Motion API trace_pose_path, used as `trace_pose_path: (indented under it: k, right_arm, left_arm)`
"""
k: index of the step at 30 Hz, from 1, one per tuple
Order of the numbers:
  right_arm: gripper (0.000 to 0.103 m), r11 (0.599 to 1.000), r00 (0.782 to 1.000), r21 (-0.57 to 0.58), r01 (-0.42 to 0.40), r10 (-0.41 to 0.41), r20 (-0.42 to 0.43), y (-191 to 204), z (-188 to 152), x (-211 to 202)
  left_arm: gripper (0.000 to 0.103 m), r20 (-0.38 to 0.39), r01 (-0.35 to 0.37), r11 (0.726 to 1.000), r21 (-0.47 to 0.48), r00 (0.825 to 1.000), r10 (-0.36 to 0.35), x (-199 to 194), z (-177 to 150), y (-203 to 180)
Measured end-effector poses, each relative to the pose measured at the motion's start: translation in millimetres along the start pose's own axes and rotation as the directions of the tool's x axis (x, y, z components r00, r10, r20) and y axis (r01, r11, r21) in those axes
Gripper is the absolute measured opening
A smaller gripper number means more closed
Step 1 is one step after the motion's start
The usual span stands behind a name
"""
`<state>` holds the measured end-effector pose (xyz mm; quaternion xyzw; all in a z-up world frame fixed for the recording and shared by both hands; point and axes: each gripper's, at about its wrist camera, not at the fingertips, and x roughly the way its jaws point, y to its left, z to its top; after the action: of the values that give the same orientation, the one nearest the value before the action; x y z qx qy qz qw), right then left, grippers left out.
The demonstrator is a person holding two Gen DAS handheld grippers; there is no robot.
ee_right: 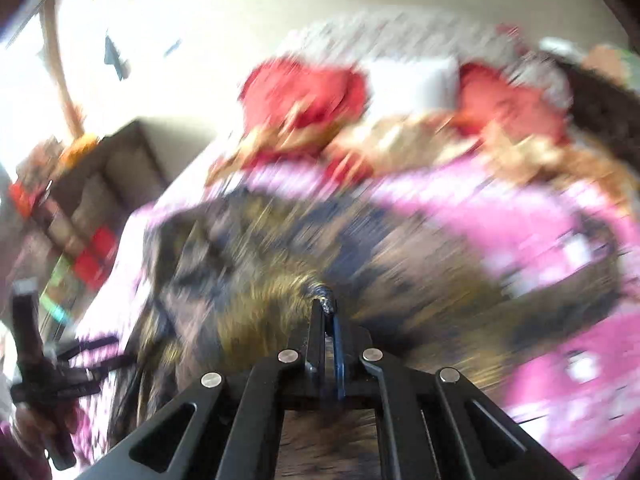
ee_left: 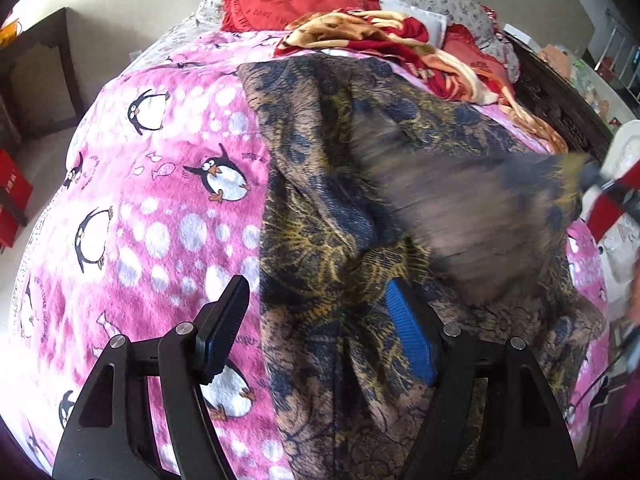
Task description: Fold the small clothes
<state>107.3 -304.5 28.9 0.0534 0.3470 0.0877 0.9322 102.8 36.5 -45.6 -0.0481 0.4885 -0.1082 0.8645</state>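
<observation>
Left wrist view: your left claw (ee_left: 316,320) gapes wide over garment (ee_left: 340,200) on bed (ee_left: 160,200), holding nothing. Right claw (ee_right: 326,306) pinches garment corner, lifted, likely to carry fold across.

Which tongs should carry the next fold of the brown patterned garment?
Right, probably. The right tongs are shut on an edge of the brown patterned garment. The left tongs are open and grip nothing; their blue-padded finger sits at its cloth on the penguin blanket.
</observation>
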Motion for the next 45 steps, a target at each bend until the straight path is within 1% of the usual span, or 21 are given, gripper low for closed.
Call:
trace_pose_path:
  k: [4, 7, 8, 10, 11, 12, 13, 15, 16, 18, 19, 21, 24, 28, 30, 32, 33, 37, 40, 43, 45]
  right_arm:
    - [0.003, 0.98, 0.98, 0.036, 0.194, -0.196, 0.046, -47, 30, -24]
    - [0.003, 0.951, 0.952, 0.058, 0.304, -0.302, -0.041, -76, 36, -4]
    - [0.004, 0.934, 0.936, 0.079, 0.35, -0.345, -0.069, -87, 37, 13]
    - [0.007, 0.868, 0.86, 0.043, 0.496, -0.483, -0.167, -104, 33, 44]
    - [0.007, 0.863, 0.849, 0.034, 0.504, -0.488, -0.202, -107, 33, 51]
    - [0.011, 0.887, 0.877, 0.072, 0.456, -0.435, -0.204, -106, 32, 48]
    - [0.016, 0.927, 0.932, 0.132, 0.352, -0.336, -0.134, -92, 30, 33]
    - [0.046, 0.97, 0.973, 0.093, 0.225, -0.218, -0.08, -56, 24, 22]
    - [0.049, 0.998, 0.996, 0.031, 0.055, -0.053, -0.075, -18, 15, 19]
    - [0.049, 0.983, 0.975, 0.001, -0.186, 0.185, -0.121, 29, -1, 23]
    - [0.049, 0.946, 0.928, 0.011, -0.324, 0.32, -0.191, 60, -15, 34]
    - [0.049, 0.898, 0.852, 0.021, -0.44, 0.425, -0.306, 111, -43, 64]
    - [0.049, 0.898, 0.849, -0.009, -0.439, 0.412, -0.331, 152, -66, 95]
    - [0.049, 0.916, 0.85, 0.097, -0.388, 0.397, -0.347, 168, -76, 140]
    - [0.02, 0.912, 0.868, 0.115, -0.393, 0.41, -0.28, 170, -72, 140]
    - [0.01, 0.917, 0.882, 0.087, -0.39, 0.399, -0.249, 182, -62, 134]
    - [0.009, 0.897, 0.869, 0.095, -0.432, 0.442, -0.223, 191, -55, 128]
    - [0.009, 0.869, 0.853, -0.03, -0.494, 0.477, -0.21, 248, -40, 118]
    - [0.01, 0.893, 0.853, 0.001, -0.45, 0.43, -0.297, 265, -56, 148]
    - [0.015, 0.877, 0.821, 0.027, -0.48, 0.46, -0.338, 259, -68, 157]
    - [0.045, 0.864, 0.802, 0.031, -0.502, 0.479, -0.357, 246, -67, 146]
  left_arm:
    - [0.071, -0.005, -0.048, 0.999, -0.006, 0.999, 0.048, 11, 4, 2]
    - [0.071, -0.015, -0.089, 0.996, 0.002, 0.996, 0.089, 21, 8, 1]
    - [0.071, -0.021, -0.101, 0.995, 0.009, 0.995, 0.102, 25, 9, 0]
    - [0.071, -0.023, -0.131, 0.991, 0.023, 0.991, 0.132, 26, 11, 1]
    - [0.071, -0.02, -0.127, 0.992, 0.023, 0.992, 0.127, 23, 10, 2]
    - [0.071, -0.016, -0.119, 0.993, 0.021, 0.993, 0.12, 20, 8, 6]
    - [0.071, -0.016, -0.123, 0.992, 0.02, 0.992, 0.124, 17, 7, 9]
    - [0.071, -0.017, -0.145, 0.989, 0.017, 0.989, 0.145, 13, 4, 19]
    - [0.071, -0.013, -0.159, 0.987, 0.01, 0.987, 0.159, 9, 3, 25]
    - [0.071, -0.005, -0.178, 0.984, -0.026, 0.984, 0.178, 0, 1, 41]
    - [0.071, 0.001, -0.177, 0.983, -0.046, 0.984, 0.178, -5, 0, 47]
    - [0.071, 0.022, -0.176, 0.979, -0.099, 0.984, 0.179, -18, -1, 63]
    - [0.071, 0.041, -0.177, 0.972, -0.154, 0.982, 0.185, -36, -5, 86]
    - [0.071, 0.051, -0.177, 0.965, -0.195, 0.98, 0.19, -53, -13, 109]
    - [0.071, 0.061, -0.17, 0.96, -0.222, 0.98, 0.188, -61, -14, 120]
    - [0.071, 0.078, -0.165, 0.956, -0.244, 0.979, 0.189, -68, -11, 128]
    - [0.071, 0.093, -0.163, 0.952, -0.26, 0.977, 0.193, -74, -9, 133]
    - [0.071, 0.151, -0.146, 0.925, -0.352, 0.966, 0.209, -89, 2, 150]
    - [0.071, 0.158, -0.132, 0.924, -0.36, 0.967, 0.2, -88, 12, 149]
    - [0.071, 0.15, -0.131, 0.937, -0.324, 0.971, 0.188, -80, 21, 134]
    - [0.071, 0.147, -0.117, 0.951, -0.285, 0.976, 0.164, -71, 28, 119]
